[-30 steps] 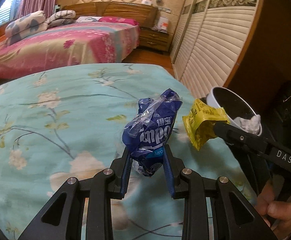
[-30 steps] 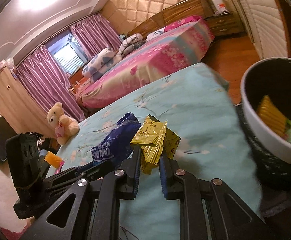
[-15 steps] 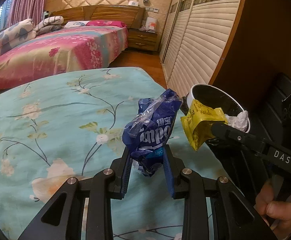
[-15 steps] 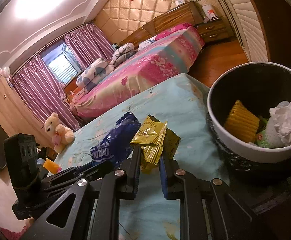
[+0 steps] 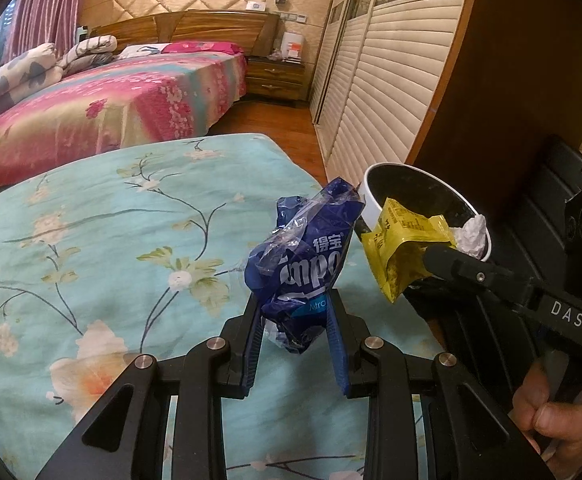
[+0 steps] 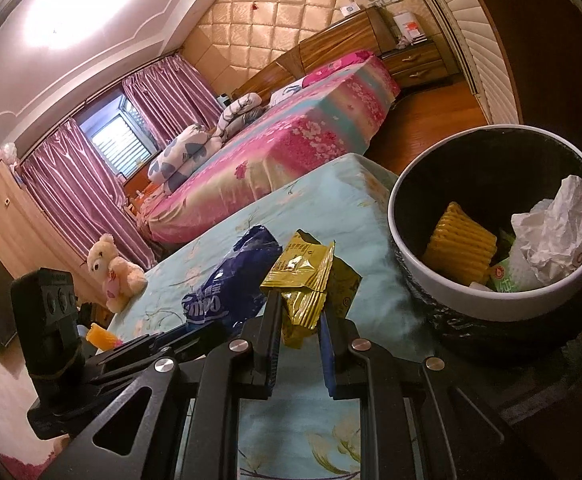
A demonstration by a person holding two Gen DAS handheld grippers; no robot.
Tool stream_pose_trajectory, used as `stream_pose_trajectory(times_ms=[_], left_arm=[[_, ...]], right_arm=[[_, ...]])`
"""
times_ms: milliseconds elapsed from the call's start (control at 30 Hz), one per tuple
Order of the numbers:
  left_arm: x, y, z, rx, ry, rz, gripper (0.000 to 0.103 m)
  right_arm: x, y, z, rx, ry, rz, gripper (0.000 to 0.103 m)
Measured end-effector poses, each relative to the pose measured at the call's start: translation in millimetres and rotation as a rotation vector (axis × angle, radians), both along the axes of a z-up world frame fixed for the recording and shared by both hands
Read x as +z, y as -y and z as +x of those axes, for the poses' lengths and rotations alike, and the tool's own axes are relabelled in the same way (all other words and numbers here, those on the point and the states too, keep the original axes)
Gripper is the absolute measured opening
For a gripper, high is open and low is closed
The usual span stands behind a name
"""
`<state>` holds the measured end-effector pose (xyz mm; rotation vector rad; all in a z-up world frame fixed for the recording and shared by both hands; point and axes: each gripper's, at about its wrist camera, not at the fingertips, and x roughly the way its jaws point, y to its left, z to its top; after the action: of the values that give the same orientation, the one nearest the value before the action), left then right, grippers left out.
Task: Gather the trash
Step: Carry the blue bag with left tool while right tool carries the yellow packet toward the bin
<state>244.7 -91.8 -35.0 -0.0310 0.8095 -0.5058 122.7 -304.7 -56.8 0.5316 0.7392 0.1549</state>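
While clamped, blue wrapper (image 5: 303,264) reads 得宝 – right gripper (image 5: 431,256) marked DAS

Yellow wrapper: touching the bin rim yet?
Cannot tell. In the right wrist view the yellow wrapper sits clear of the bin; in the left wrist view it overlaps the rim.

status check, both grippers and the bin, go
Left gripper shut on blue wrapper. Right gripper shut on yellow packet. Bin near the yellow packet, already holding trash. Nothing blocking.
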Motion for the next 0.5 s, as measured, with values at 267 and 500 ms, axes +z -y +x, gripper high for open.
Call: stream_pose_trajectory(times_ms=[267,500], left_arm=[[-9.3,-7.0,-2.4,0.025,-0.009,0.034,0.028],[-19.8,-28.9,-2.6,0.105,-0.057,0.031,0.029]], right_arm=[[-9.6,-5.6,1.5,0.018,-0.032,-0.012,0.017],[-24.6,-7.1,5.0,0.0,-0.08,-0.027,0.043]])
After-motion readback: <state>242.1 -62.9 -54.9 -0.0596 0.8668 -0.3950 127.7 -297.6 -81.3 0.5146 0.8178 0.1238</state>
